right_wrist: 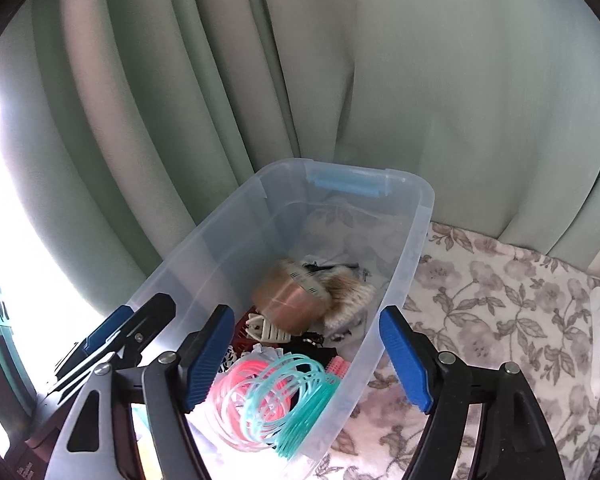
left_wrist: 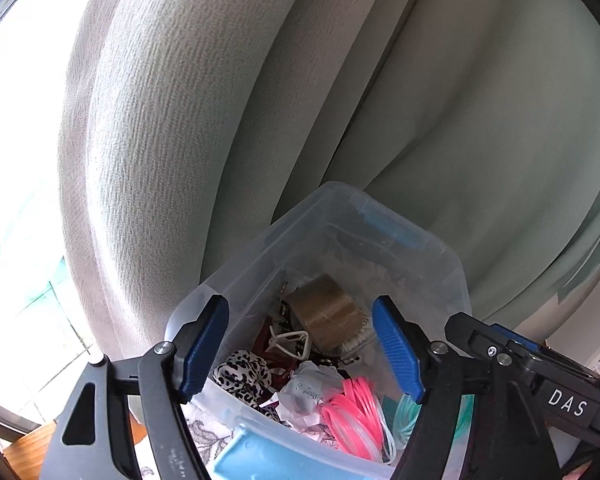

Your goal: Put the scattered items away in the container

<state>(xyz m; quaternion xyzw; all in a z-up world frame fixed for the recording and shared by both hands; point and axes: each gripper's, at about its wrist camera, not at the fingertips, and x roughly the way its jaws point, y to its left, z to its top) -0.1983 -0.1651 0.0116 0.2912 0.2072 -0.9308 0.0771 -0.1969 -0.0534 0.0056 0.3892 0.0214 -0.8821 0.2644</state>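
both grippers hung over the clear plastic container (right_wrist: 404, 240), which sat on a floral cloth (right_wrist: 500, 292) before green curtains (right_wrist: 220, 100). the left gripper (left_wrist: 300, 348) stood wide with nothing between its pads, and so did the right gripper (right_wrist: 306, 356). inside lay a brown tape roll (right_wrist: 288, 298), pink rings (left_wrist: 354, 412), teal rings (right_wrist: 296, 400) and a leopard scrunchie (left_wrist: 242, 376).
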